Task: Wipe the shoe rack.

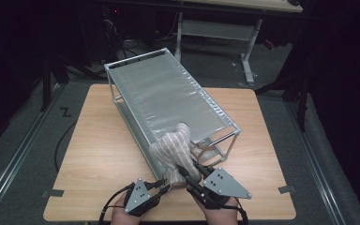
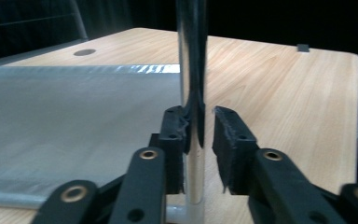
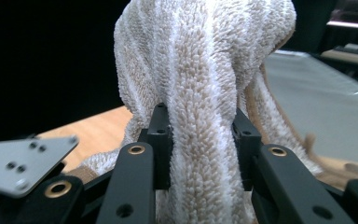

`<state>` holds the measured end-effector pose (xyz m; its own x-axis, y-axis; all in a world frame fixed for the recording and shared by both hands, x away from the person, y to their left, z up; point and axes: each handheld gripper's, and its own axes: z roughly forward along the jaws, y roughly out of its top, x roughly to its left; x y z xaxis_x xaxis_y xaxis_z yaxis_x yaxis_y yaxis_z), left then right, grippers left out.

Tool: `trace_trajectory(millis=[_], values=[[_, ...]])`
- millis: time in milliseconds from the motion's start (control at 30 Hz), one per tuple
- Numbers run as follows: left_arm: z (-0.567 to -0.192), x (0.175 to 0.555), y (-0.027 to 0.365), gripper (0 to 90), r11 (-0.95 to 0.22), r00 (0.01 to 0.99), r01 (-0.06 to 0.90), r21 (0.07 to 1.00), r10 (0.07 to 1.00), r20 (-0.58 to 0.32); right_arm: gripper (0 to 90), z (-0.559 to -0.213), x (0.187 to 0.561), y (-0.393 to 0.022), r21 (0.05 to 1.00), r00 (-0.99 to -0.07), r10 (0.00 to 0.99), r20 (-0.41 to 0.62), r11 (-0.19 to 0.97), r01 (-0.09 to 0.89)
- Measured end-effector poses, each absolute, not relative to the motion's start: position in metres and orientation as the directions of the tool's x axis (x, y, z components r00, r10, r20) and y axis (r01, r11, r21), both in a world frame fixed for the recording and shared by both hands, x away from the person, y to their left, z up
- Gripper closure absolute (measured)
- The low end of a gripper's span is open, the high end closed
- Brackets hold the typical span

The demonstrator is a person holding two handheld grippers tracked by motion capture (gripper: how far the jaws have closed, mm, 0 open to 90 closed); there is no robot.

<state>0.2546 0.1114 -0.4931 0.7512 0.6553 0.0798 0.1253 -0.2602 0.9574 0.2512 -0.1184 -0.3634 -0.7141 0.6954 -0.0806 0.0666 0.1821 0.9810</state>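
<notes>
A beige and white striped towel [image 1: 173, 147] rises in a bunch over the near corner of a metal rack [image 1: 168, 93] with mesh shelves. My right gripper [image 1: 186, 174] is shut on the towel from below; in the right gripper view both pads [image 3: 161, 135] press into the thick pile of the towel [image 3: 205, 56]. My left gripper [image 1: 165, 185] sits just left of it at the rack's near corner. In the left gripper view a chrome upright post [image 2: 191, 46] stands between the jaws of the left gripper [image 2: 200, 133]. The left pad touches the post and a narrow gap remains at the right pad.
The rack lies diagonally across the wooden table [image 1: 98, 140], from far left to near right. Its mesh shelf [image 2: 74, 107] spreads left of the post. Bare tabletop [image 2: 284, 84] lies to the right. The other gripper's grey plate [image 3: 23, 163] is close by at the lower left.
</notes>
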Motion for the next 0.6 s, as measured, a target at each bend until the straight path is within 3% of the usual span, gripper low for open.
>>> trace_trajectory(millis=[267, 600], values=[[-0.492, 0.254, 0.110, 79.7, -0.273, 0.749, 0.120, 0.954, 0.656, 0.094, 68.3, -0.374, 0.247, -0.114, 0.970, -0.729, 0.678, -0.094, 0.226, 0.086], [-0.492, 0.255, 0.111, 79.8, -0.273, 0.753, 0.126, 0.954, 0.652, 0.087, 68.3, -0.374, 0.258, -0.131, 0.966, -0.663, 0.742, -0.100, 0.231, 0.112]])
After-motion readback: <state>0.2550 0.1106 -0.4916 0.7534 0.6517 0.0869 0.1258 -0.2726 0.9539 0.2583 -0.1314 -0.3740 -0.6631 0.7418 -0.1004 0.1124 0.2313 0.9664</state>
